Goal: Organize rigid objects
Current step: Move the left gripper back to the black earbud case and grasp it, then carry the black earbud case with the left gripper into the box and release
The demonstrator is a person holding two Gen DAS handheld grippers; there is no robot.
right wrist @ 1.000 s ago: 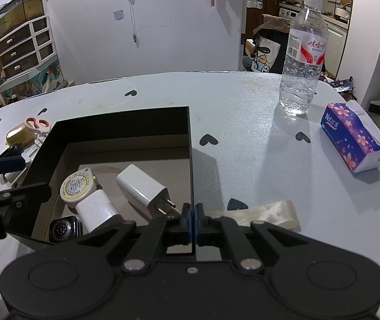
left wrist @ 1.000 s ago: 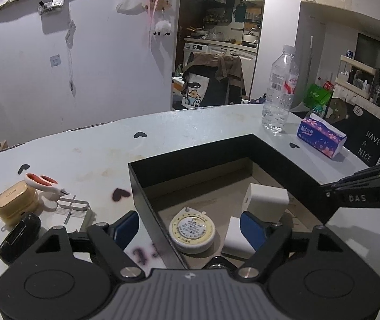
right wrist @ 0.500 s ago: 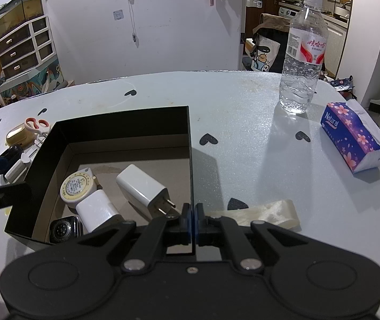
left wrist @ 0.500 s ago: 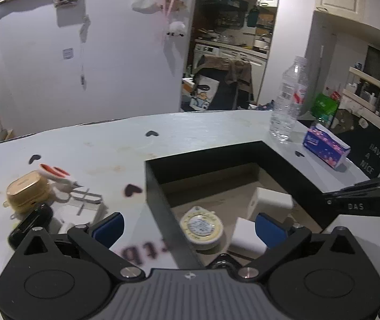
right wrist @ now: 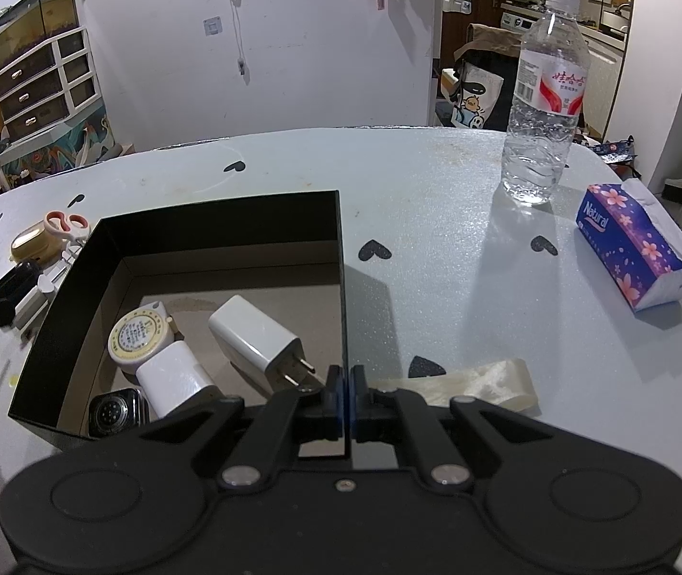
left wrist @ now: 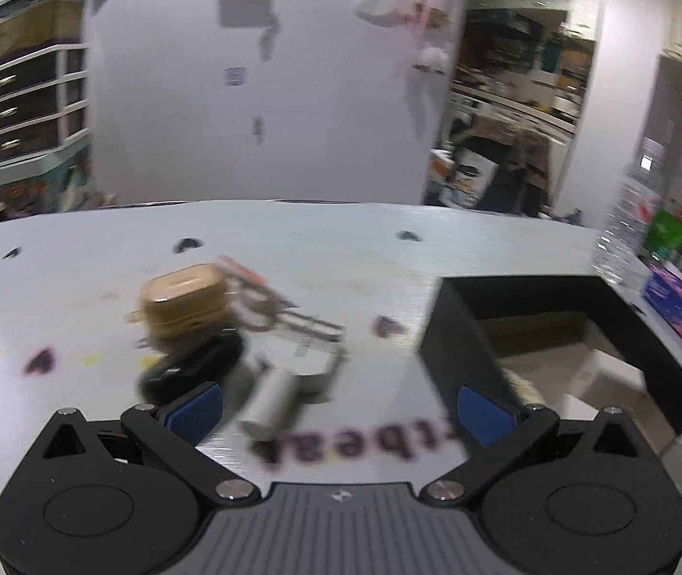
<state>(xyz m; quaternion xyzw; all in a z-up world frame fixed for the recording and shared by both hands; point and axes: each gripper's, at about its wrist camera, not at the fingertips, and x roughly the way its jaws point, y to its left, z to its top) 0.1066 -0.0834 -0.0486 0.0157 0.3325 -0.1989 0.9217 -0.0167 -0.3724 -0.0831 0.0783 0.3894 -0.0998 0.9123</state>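
Left tool (left wrist: 338,409): I see it spread, empty.
Right tool (right wrist: 345,385): pinching the thin wall of the black box (right wrist: 216,225).
Bench (right wrist: 437,239): smooth grey.

- A clear water bottle (right wrist: 547,110) stands upright on the grey table (right wrist: 437,220).
- A purple tissue pack (right wrist: 638,244) lies near the bottle.
- A pale strip of tape (right wrist: 480,381) lies flat on the table.
- A drawer unit (right wrist: 44,86) stands by the white wall (right wrist: 269,48).

A white wall (right wrist: 293,48), a drawer unit (right wrist: 44,91) at left, a kitchen doorway (right wrist: 532,0) at right.
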